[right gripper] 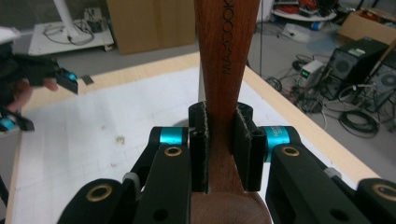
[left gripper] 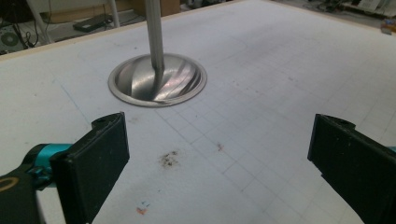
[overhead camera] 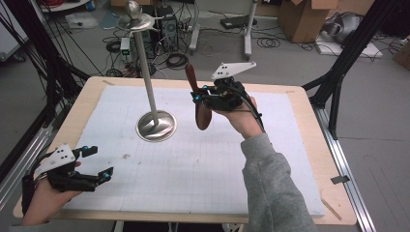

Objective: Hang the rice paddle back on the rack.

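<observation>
a wooden spoon hangs above the middle of the table, pinched by the right gripper at about one o'clock from the board's centre; the jaws are pressed against the narrow neck of the spoon, handle up and bowl down, clear of the surface; in the right gripper view the pads clamp the reddish wood on both sides; a grey sleeve comes in from five o'clock; the left gripper rests near the table's eight o'clock corner, its jaws spread wide with nothing between them, seen the same way in the left gripper view; a metal stand rises at about eleven o'clock from centre, its round polished base flat on the mat and its thin pole topped by a small dish and ball; the surface is a white gridded mat on a pale wooden top, marked by a small dark smudge and a few faint specks; beyond the table at twelve o'clock the grey floor holds coiled cables, a computer tower and cardboard boxes; black frame struts stand at either side.
</observation>
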`<state>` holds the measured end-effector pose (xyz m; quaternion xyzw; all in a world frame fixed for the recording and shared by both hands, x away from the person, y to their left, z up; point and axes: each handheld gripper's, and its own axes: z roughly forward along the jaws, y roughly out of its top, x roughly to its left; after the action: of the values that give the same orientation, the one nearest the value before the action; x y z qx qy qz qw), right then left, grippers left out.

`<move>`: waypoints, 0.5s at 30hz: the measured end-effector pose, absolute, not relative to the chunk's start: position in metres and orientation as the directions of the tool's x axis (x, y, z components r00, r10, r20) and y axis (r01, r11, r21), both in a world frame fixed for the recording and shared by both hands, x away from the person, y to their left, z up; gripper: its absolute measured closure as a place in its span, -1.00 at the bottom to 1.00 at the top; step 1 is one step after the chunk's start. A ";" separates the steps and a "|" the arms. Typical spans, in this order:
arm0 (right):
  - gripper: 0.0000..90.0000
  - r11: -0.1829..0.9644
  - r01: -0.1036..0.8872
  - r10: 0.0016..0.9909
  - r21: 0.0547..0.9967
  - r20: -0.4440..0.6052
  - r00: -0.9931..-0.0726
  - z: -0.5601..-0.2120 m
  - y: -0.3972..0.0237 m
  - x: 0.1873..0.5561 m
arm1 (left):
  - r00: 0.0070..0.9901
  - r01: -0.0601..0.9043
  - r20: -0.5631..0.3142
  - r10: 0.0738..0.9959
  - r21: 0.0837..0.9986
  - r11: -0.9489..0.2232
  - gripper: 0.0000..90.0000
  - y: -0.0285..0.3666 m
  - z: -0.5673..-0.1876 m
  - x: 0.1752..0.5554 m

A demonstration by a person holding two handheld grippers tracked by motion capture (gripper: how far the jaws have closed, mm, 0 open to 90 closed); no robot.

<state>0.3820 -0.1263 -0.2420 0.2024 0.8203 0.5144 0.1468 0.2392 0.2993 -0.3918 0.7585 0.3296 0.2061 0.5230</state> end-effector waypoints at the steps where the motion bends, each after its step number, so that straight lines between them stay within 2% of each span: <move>1: 0.73 0.386 0.181 0.484 0.905 -0.032 -0.874 -0.241 -0.126 0.382 | 0.697 0.285 -0.032 0.717 0.929 -0.236 -0.87 0.299 -0.392 0.238; 7: 0.73 0.343 0.166 0.489 0.924 -0.024 -0.872 -0.225 -0.124 0.392 | 0.690 0.284 -0.036 0.722 0.932 -0.226 -0.87 0.304 -0.390 0.234; 15: 0.73 0.348 0.166 0.500 0.923 -0.033 -0.865 -0.217 -0.120 0.398 | 0.709 0.250 -0.037 0.704 0.947 -0.202 -0.87 0.301 -0.380 0.228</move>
<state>0.3984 -0.1202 -0.2173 0.2067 0.8059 0.5321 0.1571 0.2276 0.3014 -0.3801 0.7466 0.3192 0.2083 0.5453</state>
